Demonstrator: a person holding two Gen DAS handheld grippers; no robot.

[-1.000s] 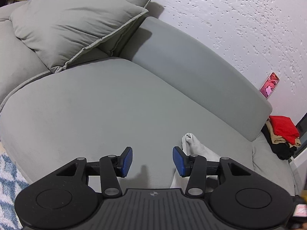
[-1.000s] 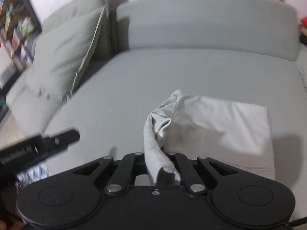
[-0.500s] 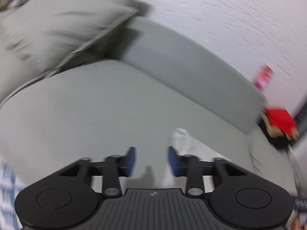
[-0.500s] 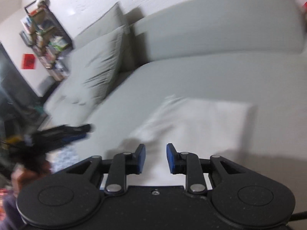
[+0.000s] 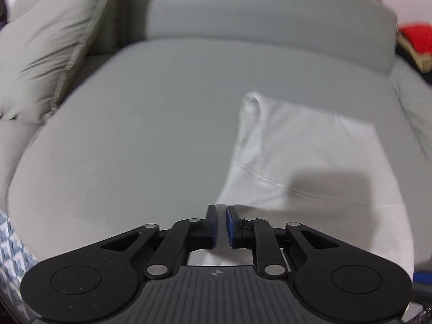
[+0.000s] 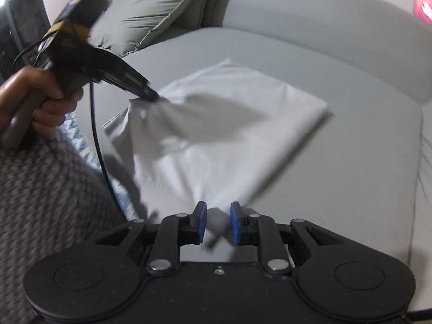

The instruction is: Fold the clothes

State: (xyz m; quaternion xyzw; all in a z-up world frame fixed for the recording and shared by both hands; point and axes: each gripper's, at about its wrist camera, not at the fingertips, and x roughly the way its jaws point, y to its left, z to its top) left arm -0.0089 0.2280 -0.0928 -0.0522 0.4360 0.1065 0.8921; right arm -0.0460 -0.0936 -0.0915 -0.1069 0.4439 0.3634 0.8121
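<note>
A white folded garment lies on the grey sofa seat, near its front edge. The left gripper has clenched its fingers on the garment's near left corner, lifting it into a peak. The right gripper has been closing; its blue fingers straddle the near right corner, not yet pressing it.

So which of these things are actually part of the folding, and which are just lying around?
In the job:
- white garment
- left hand-held gripper, pinching its corner
- right hand-held gripper, at its near edge

Lying about:
- grey cushions
- red clothes pile
- patterned rug
</note>
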